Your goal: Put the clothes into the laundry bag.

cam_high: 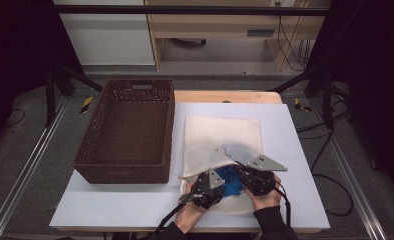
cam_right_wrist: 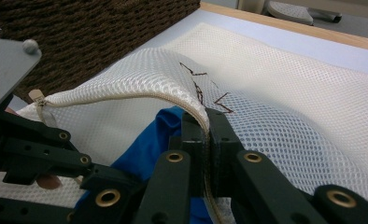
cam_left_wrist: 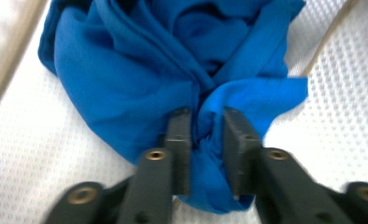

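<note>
A: Which way does the blue cloth point(cam_left_wrist: 173, 60) lie from the left gripper point(cam_left_wrist: 205, 140)?

B: Straight ahead of its jaws. A pinched fold sits between the two jaws, which are closed on it; the bulk of the bundle bunches just beyond the tips, lying on the lower layer of the white mesh bag point(cam_right_wrist: 313, 107).

A: And the right gripper point(cam_right_wrist: 205, 140)?

B: Jaws closed on the bag's upper edge, the corded hem running right between them. That edge is lifted into an arch, so the mouth gapes toward the left gripper. The cloth shows just under and beside the right jaws.

A: So the relation that counts?

B: The bag's depth runs away from both sets of jaws, toward the far side of the table point(cam_high: 295, 150). The cloth is at the mouth, barely under the raised flap. The left gripper is the one holding it, so I judge the push goes forward along its jaw line, under the arch.

A: The wicker basket point(cam_high: 127, 130)?

B: Off to the left gripper's outer side, apart from the bag.
</note>
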Tool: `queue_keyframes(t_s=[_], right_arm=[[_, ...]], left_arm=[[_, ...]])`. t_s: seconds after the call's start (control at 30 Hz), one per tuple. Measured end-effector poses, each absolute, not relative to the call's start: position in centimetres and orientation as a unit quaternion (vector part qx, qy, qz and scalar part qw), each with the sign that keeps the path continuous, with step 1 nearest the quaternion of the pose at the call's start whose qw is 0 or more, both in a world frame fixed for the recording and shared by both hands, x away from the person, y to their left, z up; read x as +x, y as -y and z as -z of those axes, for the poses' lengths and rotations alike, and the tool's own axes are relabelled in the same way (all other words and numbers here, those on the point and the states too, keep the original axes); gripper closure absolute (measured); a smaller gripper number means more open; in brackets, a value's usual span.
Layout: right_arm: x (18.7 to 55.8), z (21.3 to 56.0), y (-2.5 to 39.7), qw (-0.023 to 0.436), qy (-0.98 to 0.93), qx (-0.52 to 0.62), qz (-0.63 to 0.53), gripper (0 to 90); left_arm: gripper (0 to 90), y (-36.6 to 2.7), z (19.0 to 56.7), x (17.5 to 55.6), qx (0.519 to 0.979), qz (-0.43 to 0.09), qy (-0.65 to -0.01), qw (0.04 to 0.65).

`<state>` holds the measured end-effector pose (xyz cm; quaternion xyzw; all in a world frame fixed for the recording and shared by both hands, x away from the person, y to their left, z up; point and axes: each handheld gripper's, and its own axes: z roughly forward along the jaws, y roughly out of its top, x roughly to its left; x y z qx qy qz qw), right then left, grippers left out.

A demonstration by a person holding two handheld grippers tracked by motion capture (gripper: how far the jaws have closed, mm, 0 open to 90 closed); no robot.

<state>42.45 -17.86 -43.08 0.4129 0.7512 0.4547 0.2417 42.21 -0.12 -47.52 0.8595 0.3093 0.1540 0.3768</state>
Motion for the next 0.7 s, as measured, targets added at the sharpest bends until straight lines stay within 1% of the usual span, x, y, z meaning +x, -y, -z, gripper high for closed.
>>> queue_keyframes(t_s=[0.1, 0.37, 0.57, 0.7], right_arm=[[42.5, 43.1, 17.8, 0.241, -0.752, 0.412, -0.455, 87.0], [42.5, 43.1, 17.9, 0.24, -0.75, 0.415, -0.456, 87.1], [42.5, 43.1, 17.8, 0.241, -0.751, 0.414, -0.455, 87.1], [42.5, 43.1, 17.8, 0.242, -0.749, 0.417, -0.455, 87.1]], left_arm=[[82.6, 0.9, 47.2, 42.2, 0.856, -0.157, -0.304, 0.387], [85.0, 2.1, 47.8, 44.2, 0.849, -0.149, -0.306, 0.404], [85.0, 2.5, 48.3, 45.5, 0.835, -0.199, -0.318, 0.403], [83.9, 2.8, 48.4, 45.6, 0.831, -0.214, -0.324, 0.398]])
